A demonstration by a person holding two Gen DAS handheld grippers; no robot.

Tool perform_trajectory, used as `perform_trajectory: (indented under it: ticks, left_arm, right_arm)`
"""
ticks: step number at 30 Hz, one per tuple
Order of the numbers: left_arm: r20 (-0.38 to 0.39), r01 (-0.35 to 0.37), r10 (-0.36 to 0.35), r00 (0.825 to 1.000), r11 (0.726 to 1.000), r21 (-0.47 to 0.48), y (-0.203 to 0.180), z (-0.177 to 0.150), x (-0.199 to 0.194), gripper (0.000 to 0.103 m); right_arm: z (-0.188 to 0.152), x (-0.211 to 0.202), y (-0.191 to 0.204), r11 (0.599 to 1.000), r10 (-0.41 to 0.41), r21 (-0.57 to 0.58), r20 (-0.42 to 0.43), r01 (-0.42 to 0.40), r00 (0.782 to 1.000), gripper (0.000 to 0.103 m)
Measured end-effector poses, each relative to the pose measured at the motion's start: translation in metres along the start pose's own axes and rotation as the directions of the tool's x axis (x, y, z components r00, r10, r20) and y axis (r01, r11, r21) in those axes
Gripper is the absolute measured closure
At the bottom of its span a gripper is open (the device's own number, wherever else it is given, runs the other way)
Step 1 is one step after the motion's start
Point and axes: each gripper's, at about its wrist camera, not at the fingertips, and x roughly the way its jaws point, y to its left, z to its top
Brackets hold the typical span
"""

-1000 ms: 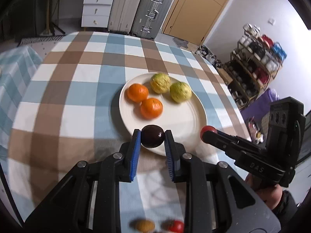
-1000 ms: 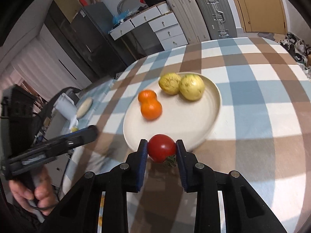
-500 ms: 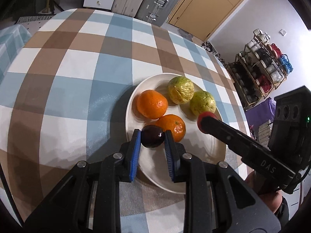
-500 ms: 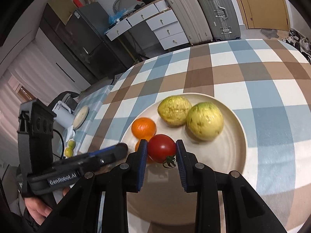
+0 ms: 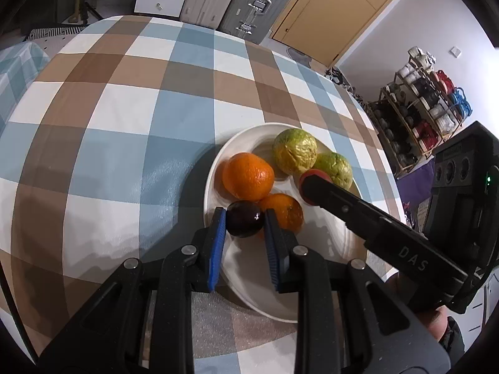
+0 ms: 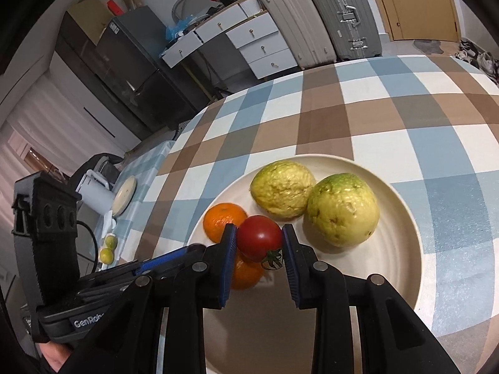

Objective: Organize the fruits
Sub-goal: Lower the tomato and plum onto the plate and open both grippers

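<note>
A cream plate on the checked tablecloth holds two oranges and two yellow-green guavas. My left gripper is shut on a dark purple plum, held just over the plate's near left part beside the nearer orange. My right gripper is shut on a red tomato with a green stalk, held above the plate in front of the oranges. In the left wrist view the right gripper reaches in from the right with the tomato at its tip.
The tablecloth spreads wide to the left and far side. A lower side table at the left carries a white jug, a round lid and two small green fruits. Suitcases, drawers and a shoe rack stand beyond.
Both grippers have moved forward from the plate's near rim to over the plate, each carrying its fruit. The plate and its fruits look larger and closer now.
</note>
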Motion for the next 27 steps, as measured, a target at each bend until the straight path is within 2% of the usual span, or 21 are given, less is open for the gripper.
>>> perform_trajectory:
  ticks: [5, 7, 9, 11, 12, 14, 17, 21, 24, 27]
  left_arm:
    - [-0.011, -0.005, 0.005, 1.0, 1.0, 0.021, -0.004, 0.0, 0.0, 0.078]
    - [-0.014, 0.029, -0.029, 0.999, 0.999, 0.028, -0.005, 0.0, -0.002, 0.059]
    - [0.007, 0.041, -0.041, 0.999, 0.999, 0.019, -0.006, -0.001, -0.008, 0.052]
    - [0.025, 0.029, -0.029, 0.999, 0.999, 0.014, -0.008, -0.002, -0.016, 0.033]
    - [0.042, 0.013, -0.013, 0.999, 1.0, 0.01, -0.008, -0.002, -0.021, 0.018]
    - [0.081, 0.007, -0.007, 0.997, 1.0, 0.002, -0.008, -0.004, -0.034, 0.016]
    - [0.1, 0.005, -0.003, 0.995, 1.0, -0.014, -0.007, -0.007, -0.051, 0.016]
    - [0.161, -0.039, 0.037, 0.986, 0.999, 0.008, -0.015, -0.019, -0.082, 0.014]
    - [0.224, -0.125, 0.112, 0.968, 0.991, 0.046, -0.029, -0.039, -0.109, 0.007]
    - [0.291, -0.17, 0.141, 0.946, 0.982, 0.078, -0.04, -0.059, -0.135, 0.005]
  right_arm:
    - [0.004, 0.006, 0.002, 0.999, -0.028, -0.019, -0.004, 0.028, 1.0, 0.073]
    - [0.005, 0.007, 0.002, 0.999, -0.031, -0.016, -0.006, 0.03, 1.0, 0.069]
    - [0.005, 0.005, 0.003, 0.999, -0.03, -0.015, -0.005, 0.03, 1.0, 0.057]
    - [0.004, -0.003, 0.002, 1.0, -0.002, 0.0, 0.013, 0.002, 1.0, 0.054]
    - [0.004, -0.007, 0.002, 1.0, 0.005, -0.001, 0.022, -0.005, 1.0, 0.052]
    - [0.002, -0.02, 0.003, 1.0, 0.006, 0.005, 0.049, -0.007, 0.999, 0.051]
    - [-0.004, -0.042, 0.001, 0.999, 0.026, 0.026, 0.074, -0.028, 0.997, 0.05]
    - [-0.016, -0.082, -0.002, 0.999, 0.016, 0.048, 0.135, -0.023, 0.991, 0.03]
    - [-0.029, -0.111, -0.002, 0.998, -0.001, 0.054, 0.182, -0.009, 0.983, 0.016]
    - [-0.043, -0.135, 0.002, 0.999, -0.012, 0.044, 0.214, 0.003, 0.977, 0.009]
